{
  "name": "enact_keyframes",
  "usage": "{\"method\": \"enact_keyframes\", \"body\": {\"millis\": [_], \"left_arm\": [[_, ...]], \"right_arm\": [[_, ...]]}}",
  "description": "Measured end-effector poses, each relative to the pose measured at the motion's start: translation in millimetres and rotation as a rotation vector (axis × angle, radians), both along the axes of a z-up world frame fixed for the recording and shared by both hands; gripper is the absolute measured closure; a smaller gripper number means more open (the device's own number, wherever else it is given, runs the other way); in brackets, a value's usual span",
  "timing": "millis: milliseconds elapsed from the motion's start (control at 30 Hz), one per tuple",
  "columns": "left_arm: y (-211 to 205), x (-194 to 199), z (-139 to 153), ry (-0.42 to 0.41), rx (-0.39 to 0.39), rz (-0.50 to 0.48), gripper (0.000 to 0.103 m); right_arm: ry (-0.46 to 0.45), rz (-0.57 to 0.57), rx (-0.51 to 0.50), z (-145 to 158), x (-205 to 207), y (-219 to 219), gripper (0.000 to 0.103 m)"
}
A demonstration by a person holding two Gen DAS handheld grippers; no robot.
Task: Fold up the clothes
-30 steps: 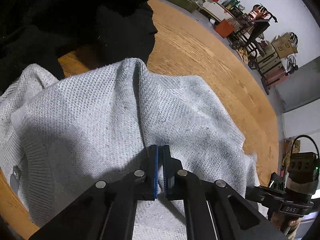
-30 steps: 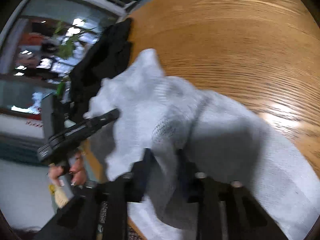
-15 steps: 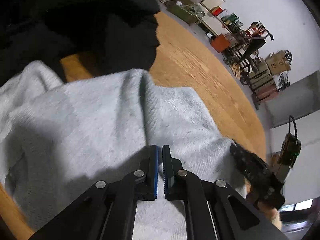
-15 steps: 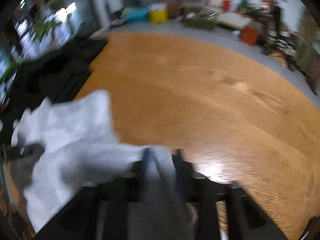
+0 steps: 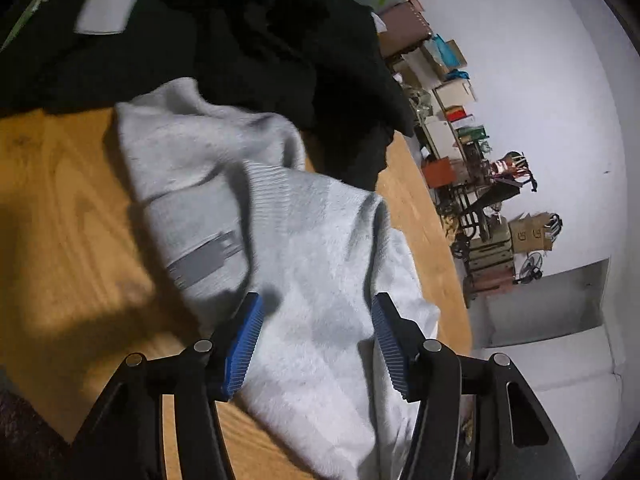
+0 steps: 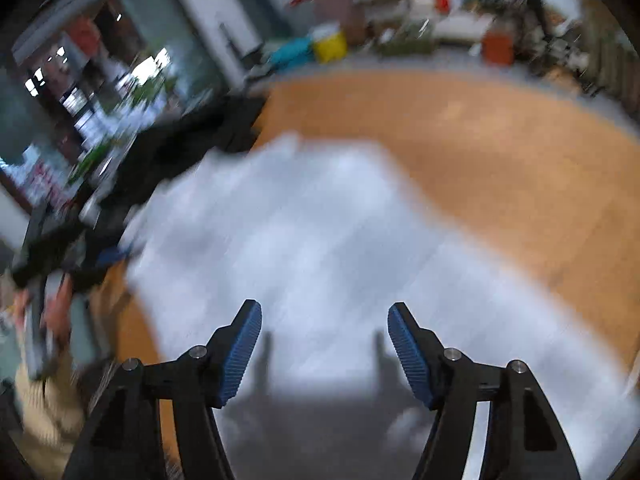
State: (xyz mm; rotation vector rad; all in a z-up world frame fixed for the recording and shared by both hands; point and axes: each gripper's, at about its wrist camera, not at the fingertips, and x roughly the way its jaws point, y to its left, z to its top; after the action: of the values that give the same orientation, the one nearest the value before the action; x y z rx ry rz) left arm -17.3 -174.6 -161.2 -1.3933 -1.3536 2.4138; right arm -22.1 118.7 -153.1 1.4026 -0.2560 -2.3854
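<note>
grey sweater lies spread on the wooden table, its far end tucked against a heap of black clothes, its near end running under both tools toward the table's edge. a second ago each tool was pinched on a ridge of this knit and the cloth stood up in a tent; now that ridge is gone and the fabric has dropped into a flatter, broader sheet, with a ribbed band and a small grey label showing on the part folded over at the left. left gripper has let go: its jaws are opening, blue pads well apart, the knit lying below them with nothing pressed between. right gripper is the same, jaws opening and empty above the pale cloth, though that view is heavily smeared with motion and shows little more than the sweater's outline. the other tool and the hand holding it show only as a blur at the left edge of the right view. judging from this, one fold or a lay-down has just been released, and the garment looks only partly folded; fresh grips at an edge or sleeve would probably come next. the rumpled left part may need smoothing first.
</note>
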Motion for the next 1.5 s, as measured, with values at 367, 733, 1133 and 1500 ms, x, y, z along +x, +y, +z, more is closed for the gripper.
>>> {"method": "enact_keyframes", "body": {"millis": [367, 733, 1133, 1500], "left_arm": [[51, 29, 3, 0.024, 0.012, -0.222, 0.045], [89, 45, 7, -0.009, -0.046, -0.287, 0.045], [115, 43, 13, 0.003, -0.124, -0.356, 0.045], [290, 13, -1, -0.007, -0.431, -0.781, 0.045]], "right_arm": [[-0.077, -0.334, 0.115, 18, 101, 50, 0.032], [-0.179, -0.878, 0.107, 25, 216, 169, 0.024], [-0.294, -0.867, 0.008, -10, 201, 178, 0.024], [-0.323, -0.987, -0.459, -41, 266, 180, 0.028]]}}
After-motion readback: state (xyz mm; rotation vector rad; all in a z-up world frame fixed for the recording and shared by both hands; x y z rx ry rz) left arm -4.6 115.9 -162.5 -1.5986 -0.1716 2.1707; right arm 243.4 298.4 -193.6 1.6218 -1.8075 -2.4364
